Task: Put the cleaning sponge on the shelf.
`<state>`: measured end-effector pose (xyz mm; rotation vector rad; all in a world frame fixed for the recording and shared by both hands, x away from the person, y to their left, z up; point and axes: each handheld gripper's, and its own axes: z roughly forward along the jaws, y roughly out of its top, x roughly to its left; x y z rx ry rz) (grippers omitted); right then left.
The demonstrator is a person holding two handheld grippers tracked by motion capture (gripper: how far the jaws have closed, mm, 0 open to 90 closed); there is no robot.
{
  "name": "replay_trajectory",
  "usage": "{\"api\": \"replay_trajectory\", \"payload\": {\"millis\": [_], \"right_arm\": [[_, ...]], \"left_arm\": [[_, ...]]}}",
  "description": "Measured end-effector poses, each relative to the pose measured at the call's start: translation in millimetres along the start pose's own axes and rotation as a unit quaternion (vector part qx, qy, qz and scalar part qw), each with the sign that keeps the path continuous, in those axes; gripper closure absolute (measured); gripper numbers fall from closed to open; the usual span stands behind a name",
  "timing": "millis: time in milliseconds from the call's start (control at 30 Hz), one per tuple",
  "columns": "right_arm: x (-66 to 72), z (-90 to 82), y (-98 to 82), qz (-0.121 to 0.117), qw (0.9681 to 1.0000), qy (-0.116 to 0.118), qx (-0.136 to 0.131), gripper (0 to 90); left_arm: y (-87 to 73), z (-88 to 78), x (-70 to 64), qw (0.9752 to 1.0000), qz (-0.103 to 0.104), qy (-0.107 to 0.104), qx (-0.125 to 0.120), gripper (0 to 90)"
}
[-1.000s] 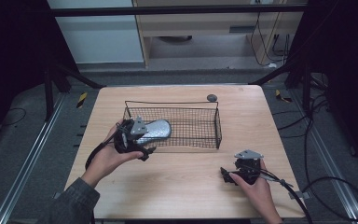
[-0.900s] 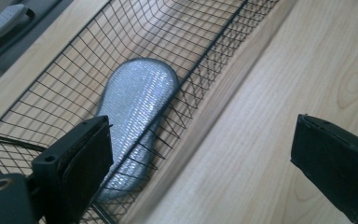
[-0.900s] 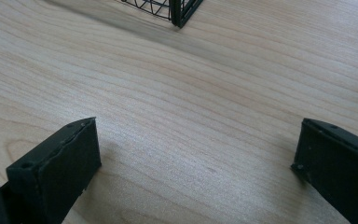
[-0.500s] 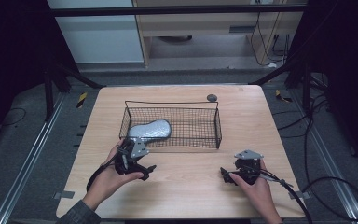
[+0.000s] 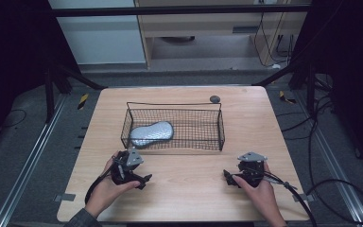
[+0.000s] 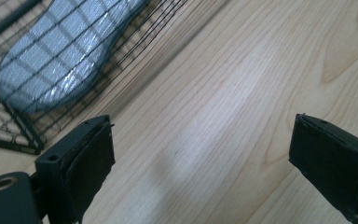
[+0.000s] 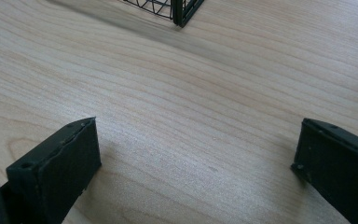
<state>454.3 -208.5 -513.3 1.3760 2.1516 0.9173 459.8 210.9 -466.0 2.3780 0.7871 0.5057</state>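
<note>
One insole (image 5: 151, 133) in one basket (image 5: 220, 126), one knob (image 5: 214, 99); both tongs, left (image 5: 143, 180) and right (image 5: 228, 176), wide, empty, on counter (image 5: 189, 189).

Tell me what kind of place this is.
Probably a lab recording station, not a home: a wooden table inside a dark metal frame, cables trailing across the floor, and a camera-bearing handheld gripper in each hand.

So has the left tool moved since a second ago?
Yes. The left tool has pulled back out of the wire basket toward the person, now open over the table, leaving the insole inside.
</note>
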Motion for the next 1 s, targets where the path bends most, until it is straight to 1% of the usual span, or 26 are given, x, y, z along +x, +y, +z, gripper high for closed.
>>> {"api": "replay_trajectory", "payload": {"millis": [133,233,300,400,500,533,567,600,667,700,767,800,833,967,1000], "right_arm": [[-0.1,-0.1,-0.1,-0.001,1.0000,0.001,0.000,0.5],[0.2,-0.3,-0.1,0.000,1.0000,0.002,0.000,0.5],[0.0,-0.1,-0.2,-0.002,1.0000,0.001,0.000,0.5],[0.0,-0.1,-0.2,-0.001,1.0000,0.001,0.000,0.5],[-0.1,-0.1,-0.2,-0.002,1.0000,0.001,0.000,0.4],[0.0,-0.1,-0.1,-0.001,1.0000,0.001,0.000,0.4],[0.3,-0.3,-0.1,0.001,1.0000,0.002,0.001,0.4],[0.4,-0.4,0.0,0.002,1.0000,0.003,0.001,0.5],[0.0,-0.1,-0.1,-0.002,1.0000,0.001,0.000,0.4],[0.4,-0.4,0.0,0.002,1.0000,0.003,0.001,0.4],[0.1,0.0,-0.1,-0.001,1.0000,0.001,0.000,0.4],[0.5,-0.4,0.0,0.002,1.0000,0.003,0.001,0.4],[0.2,0.0,-0.1,-0.001,1.0000,0.001,0.000,0.4],[0.6,-0.6,0.2,0.004,1.0000,0.004,0.002,0.4],[0.1,-0.1,0.0,-0.001,1.0000,0.001,0.000,0.4]], "left_arm": [[-13.5,1.3,8.5,0.9998,-0.017,0.009,0.011,5.7],[-24.6,1.5,17.0,0.9991,-0.032,0.021,0.020,5.6],[-32.8,1.7,25.8,0.9980,-0.053,0.027,0.023,5.3],[-41.0,3.5,35.4,0.9963,-0.070,0.043,0.024,4.9],[-48.2,7.3,45.8,0.9945,-0.088,0.050,0.024,4.8],[-49.8,8.3,48.6,0.9939,-0.097,0.048,0.021,2.1],[-51.8,9.3,52.0,0.9929,-0.109,0.043,0.016,1.6],[-53.5,9.8,54.5,0.9922,-0.117,0.041,0.012,1.6],[-56.2,10.0,57.6,0.9914,-0.123,0.045,0.006,1.4],[-57.7,10.5,59.0,0.9908,-0.128,0.042,0.003,1.0],[-62.1,12.6,63.1,0.9894,-0.143,0.027,-0.009,0.0],[-64.7,13.4,64.6,0.9891,-0.143,0.029,-0.022,0.0],[-67.5,14.2,65.8,0.9888,-0.142,0.029,-0.036,0.0],[-68.3,14.3,67.2,0.9891,-0.139,0.028,-0.038,0.0],[-68.3,14.4,67.2,0.9891,-0.139,0.028,-0.039,0.0]]}}
